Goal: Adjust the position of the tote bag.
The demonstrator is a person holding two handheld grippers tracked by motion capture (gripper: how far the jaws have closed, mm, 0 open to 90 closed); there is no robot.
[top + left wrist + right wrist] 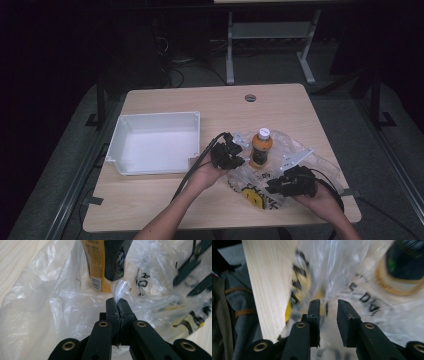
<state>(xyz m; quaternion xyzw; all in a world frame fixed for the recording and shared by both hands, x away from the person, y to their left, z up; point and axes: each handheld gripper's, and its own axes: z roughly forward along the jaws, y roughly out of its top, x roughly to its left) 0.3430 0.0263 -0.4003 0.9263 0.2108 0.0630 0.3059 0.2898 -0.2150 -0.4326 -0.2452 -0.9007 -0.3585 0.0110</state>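
On the wooden bench we see a clear plastic bag around an orange bottle. Our left hand-held gripper pinches a bag fold; our right hand-held gripper stands slightly apart over the bag.

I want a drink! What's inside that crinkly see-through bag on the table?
An orange bottle with a white cap stands upright inside the clear plastic bag. Its base is blurred by folds. The left gripper pinches a fold of the bag; the right gripper stands open over it.
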